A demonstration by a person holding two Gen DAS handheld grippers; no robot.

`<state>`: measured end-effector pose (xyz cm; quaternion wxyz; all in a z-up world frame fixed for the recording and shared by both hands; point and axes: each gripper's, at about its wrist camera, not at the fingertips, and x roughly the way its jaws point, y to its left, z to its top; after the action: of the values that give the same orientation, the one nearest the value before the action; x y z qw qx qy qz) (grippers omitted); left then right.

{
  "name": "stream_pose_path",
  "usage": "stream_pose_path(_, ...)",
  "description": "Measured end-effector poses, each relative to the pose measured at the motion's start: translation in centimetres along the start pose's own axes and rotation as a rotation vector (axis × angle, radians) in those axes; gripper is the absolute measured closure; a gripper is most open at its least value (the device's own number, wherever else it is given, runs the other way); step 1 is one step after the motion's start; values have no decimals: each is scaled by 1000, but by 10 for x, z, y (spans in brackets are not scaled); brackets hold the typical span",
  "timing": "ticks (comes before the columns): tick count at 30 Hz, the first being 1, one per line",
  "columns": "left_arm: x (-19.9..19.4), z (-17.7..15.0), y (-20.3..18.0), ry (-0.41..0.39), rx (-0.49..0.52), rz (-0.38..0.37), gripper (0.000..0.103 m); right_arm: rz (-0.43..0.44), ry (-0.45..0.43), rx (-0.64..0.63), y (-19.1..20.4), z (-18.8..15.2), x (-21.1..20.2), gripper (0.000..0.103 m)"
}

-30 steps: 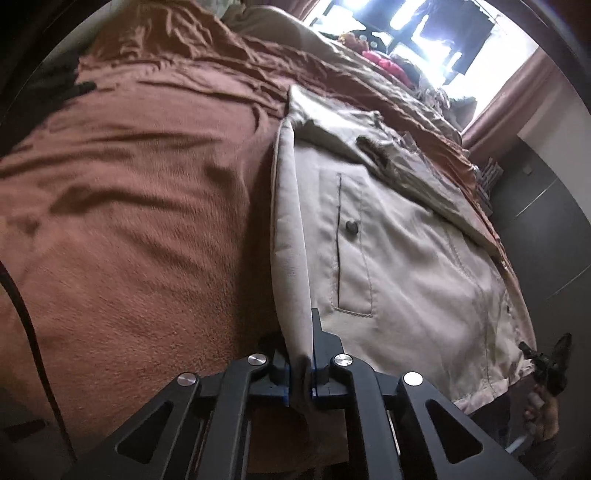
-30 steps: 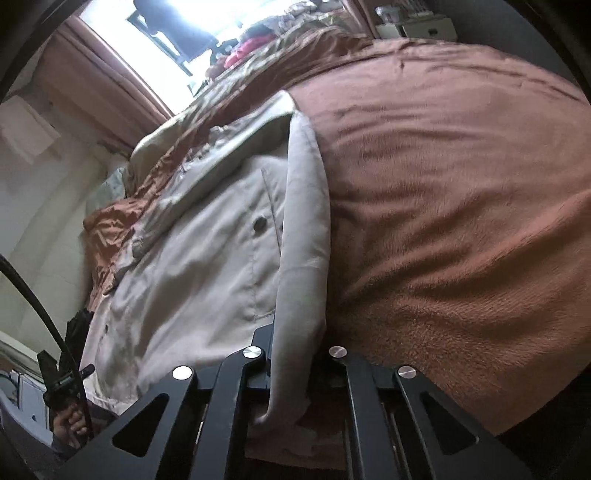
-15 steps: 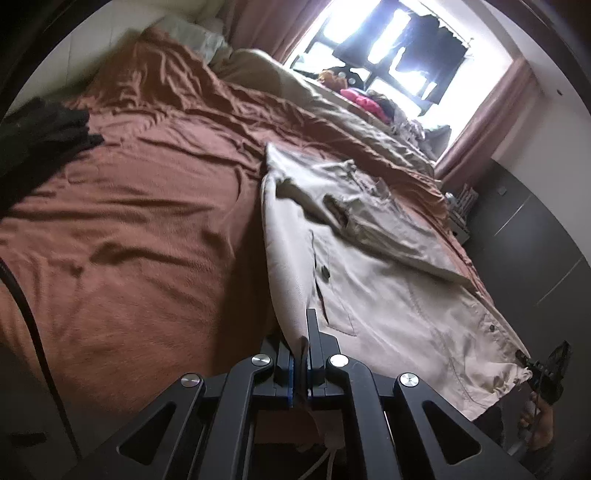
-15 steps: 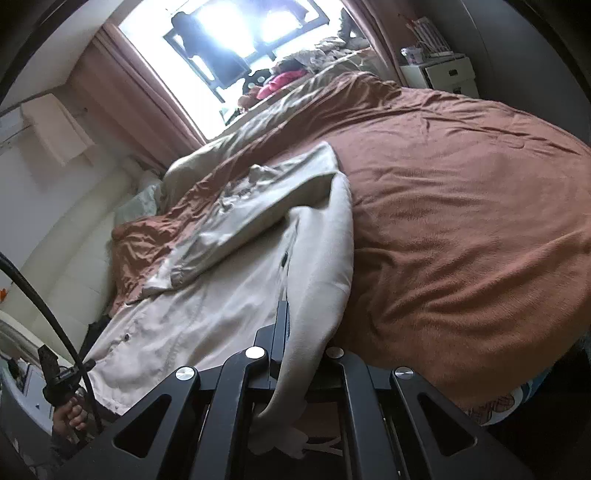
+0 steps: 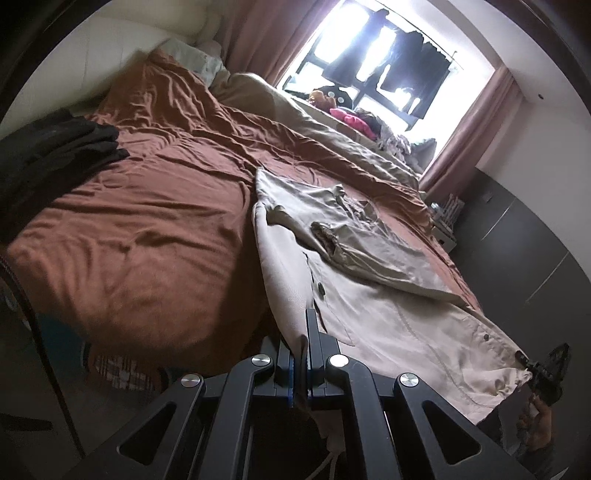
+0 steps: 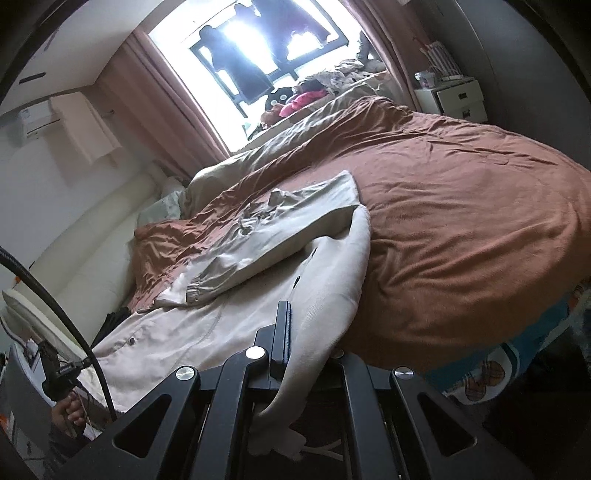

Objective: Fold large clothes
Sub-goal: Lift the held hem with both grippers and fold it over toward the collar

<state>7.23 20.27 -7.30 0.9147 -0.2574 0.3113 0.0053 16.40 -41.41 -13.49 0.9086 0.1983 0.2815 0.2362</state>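
The beige jacket [image 5: 369,314] lies spread across the bed [image 5: 147,229], one sleeve folded over its front. The left tool [image 5: 303,354] is clamped on one hem corner, the right tool [image 6: 295,350] on the other.

The jacket [image 5: 388,317] is pale beige, nearly cream where light falls on it, with dark round buttons [image 5: 320,288]; its sleeve [image 6: 266,236] is a greyer khaki; the bedspread [image 5: 147,221] is rust brown; the duvet [image 5: 332,140] along the window is dull olive-tan; the curtains [image 5: 258,33] are dusty pink; a heap of clothes [image 5: 51,144] on the bed is black; a garment [image 5: 351,120] on the sill is bright pink; both grippers, left [image 5: 301,363] and right [image 6: 295,354], are black with silver screws, the left with blue pads; the sheet [image 6: 487,373] under the bedspread is teal and white with orange figures.
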Motion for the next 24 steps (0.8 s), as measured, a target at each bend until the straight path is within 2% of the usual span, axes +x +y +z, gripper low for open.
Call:
stream_pose_path(12, -56, -32, 10, -57, 9, -27, 100, 48, -22, -32, 7, -16, -36, 102)
stream_pose_path(19, -60, -42, 14, -57, 15, -28, 100, 38, -13, -35, -3, -16, -26, 102)
stream_pose_path(24, -56, -30, 10, -67, 26, -34, 100, 33, -24, -45, -2, -4, -21, 102)
